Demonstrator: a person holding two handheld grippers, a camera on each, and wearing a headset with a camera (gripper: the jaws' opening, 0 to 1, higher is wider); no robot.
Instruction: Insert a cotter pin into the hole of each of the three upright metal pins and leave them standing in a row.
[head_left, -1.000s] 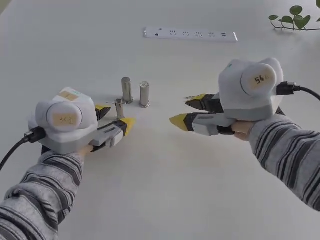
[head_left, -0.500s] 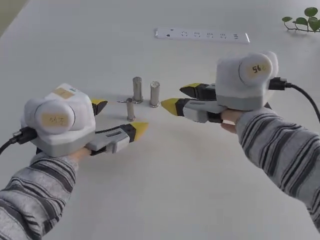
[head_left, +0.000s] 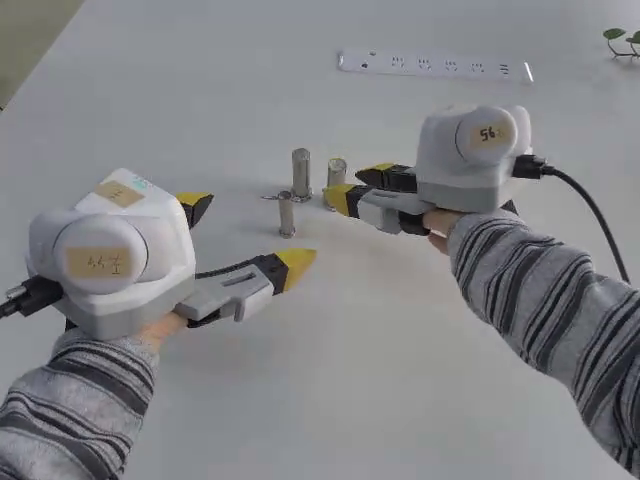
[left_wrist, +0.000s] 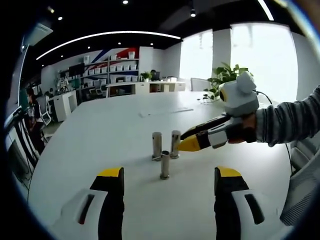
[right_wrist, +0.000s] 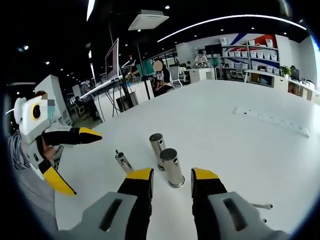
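Observation:
Three metal pins stand close together on the white table (head_left: 330, 350). The short pin (head_left: 287, 214) at the front carries a cotter pin (head_left: 270, 197) through its top. Behind it stand two taller pins, the left one (head_left: 301, 172) and the right one (head_left: 337, 171). My right gripper (head_left: 352, 184) is open, and the right tall pin (right_wrist: 171, 167) stands just ahead of its fingertips, in line with the gap. My left gripper (head_left: 248, 233) is open wide and sits a little back from the short pin (left_wrist: 164, 165), holding nothing.
A white power strip (head_left: 435, 66) lies at the far side of the table, with a potted plant (head_left: 625, 38) at the far right corner. Loose cotter pins (right_wrist: 260, 205) lie on the table to the right of my right gripper.
My left gripper has opened wide and drawn back from the short pin. My right gripper has moved left up to the right tall pin. The head camera has shifted too.

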